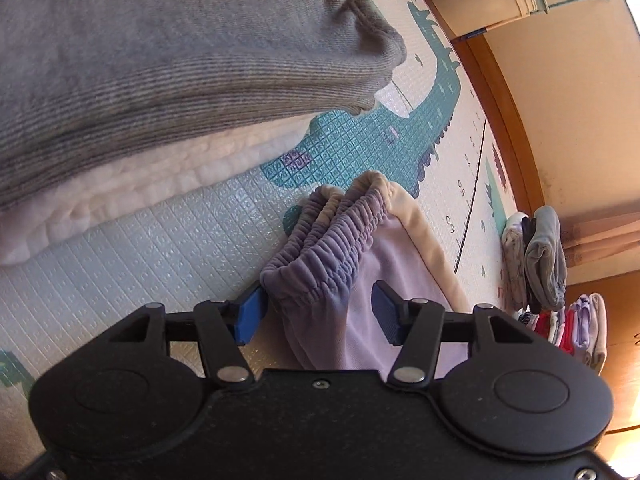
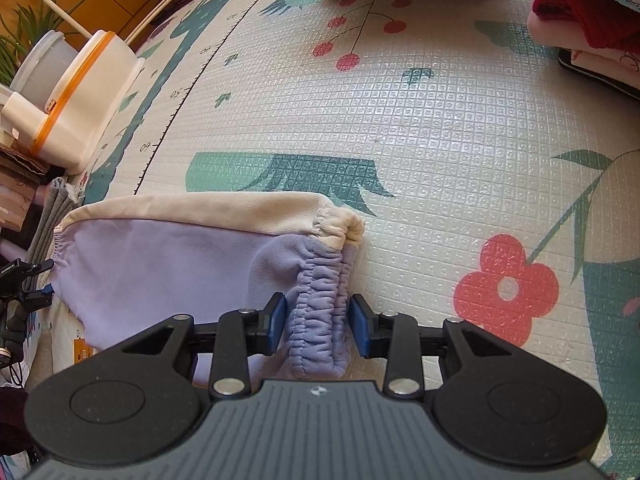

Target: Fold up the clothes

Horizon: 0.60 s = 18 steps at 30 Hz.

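My left gripper point(image 1: 320, 314) gapes wide over soft lilac pants point(image 1: 404, 276) with a cream side stripe, lying on the embossed foam play mat point(image 1: 168, 248). My right gripper point(image 2: 318, 326) sits parted around their ruched elastic waistband point(image 2: 320, 300), blue pads point(image 2: 362, 330) just beside it.

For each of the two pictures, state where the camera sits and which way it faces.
Left wrist: sits on the left gripper, facing forward along its blue pads over the lilac garment on the play mat; the black gripper body shows below, a grey ribbed garment fills the upper left.
Right wrist: sits on the right gripper, facing forward along its fingers, which straddle the garment's gathered waistband; its grey-topped body shows below.
Shared: the lilac garment and the mat.
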Available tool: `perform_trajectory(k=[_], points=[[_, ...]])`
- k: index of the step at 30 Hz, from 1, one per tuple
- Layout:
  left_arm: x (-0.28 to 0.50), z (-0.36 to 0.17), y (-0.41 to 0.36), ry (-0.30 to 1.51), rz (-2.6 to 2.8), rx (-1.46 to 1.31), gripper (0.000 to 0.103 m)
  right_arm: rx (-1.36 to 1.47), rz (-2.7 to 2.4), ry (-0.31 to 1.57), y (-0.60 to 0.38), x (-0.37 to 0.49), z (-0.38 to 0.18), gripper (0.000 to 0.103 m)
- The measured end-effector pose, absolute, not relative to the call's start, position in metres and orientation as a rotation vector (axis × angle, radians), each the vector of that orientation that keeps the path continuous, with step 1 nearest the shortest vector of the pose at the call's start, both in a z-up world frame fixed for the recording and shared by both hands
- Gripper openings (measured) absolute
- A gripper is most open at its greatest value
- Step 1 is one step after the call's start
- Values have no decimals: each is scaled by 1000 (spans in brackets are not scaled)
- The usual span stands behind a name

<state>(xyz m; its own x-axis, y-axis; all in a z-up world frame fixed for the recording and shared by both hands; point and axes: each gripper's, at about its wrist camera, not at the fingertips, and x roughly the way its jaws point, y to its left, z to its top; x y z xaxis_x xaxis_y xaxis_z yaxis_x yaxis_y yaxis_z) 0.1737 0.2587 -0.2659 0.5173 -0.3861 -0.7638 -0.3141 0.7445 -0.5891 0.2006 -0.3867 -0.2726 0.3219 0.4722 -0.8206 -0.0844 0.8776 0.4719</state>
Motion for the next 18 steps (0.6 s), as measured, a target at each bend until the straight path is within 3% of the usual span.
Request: perform_trajectory(k=[2, 5, 18], points=[[175, -265, 256, 1060, -47, -746, 33, 372, 378, 1193, -386, 201, -273, 37], [175, -258, 250, 1056, -54, -699, 25, 373, 382, 1193, -387, 200, -272, 37], [206, -137, 126, 1021, -303, -295, 22, 474, 405, 1209, -400, 204, -277, 38]])
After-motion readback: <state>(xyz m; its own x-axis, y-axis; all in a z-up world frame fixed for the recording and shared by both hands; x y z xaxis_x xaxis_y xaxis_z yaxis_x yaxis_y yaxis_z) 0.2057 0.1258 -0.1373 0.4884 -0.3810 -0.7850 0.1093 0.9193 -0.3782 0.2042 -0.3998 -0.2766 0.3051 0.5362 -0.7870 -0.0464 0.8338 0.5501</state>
